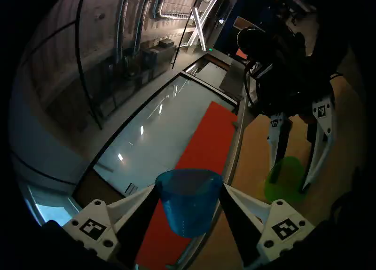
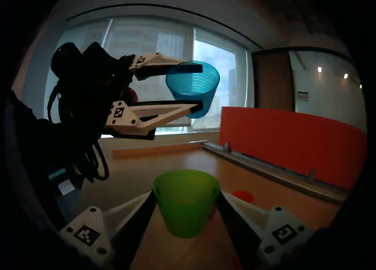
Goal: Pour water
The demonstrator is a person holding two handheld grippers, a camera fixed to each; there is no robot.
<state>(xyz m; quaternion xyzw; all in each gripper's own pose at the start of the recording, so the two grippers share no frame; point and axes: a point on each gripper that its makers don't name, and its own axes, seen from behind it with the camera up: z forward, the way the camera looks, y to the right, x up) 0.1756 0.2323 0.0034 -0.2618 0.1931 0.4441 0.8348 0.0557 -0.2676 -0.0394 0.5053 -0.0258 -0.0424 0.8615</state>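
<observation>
A translucent blue cup sits between my left gripper's fingers, which are shut on it. In the right gripper view the same blue cup hangs high and tipped on its side, its mouth toward the camera. A green cup stands upright in my right gripper, shut on it, below the blue one. The left gripper view shows the green cup between the right gripper's white fingers, over the wooden table. I cannot tell whether either cup holds water.
An orange partition with a metal rail runs along the table's far edge. A small red disc lies on the wood beyond the green cup. Large windows stand behind. A person's dark sleeve and cables hold the left gripper.
</observation>
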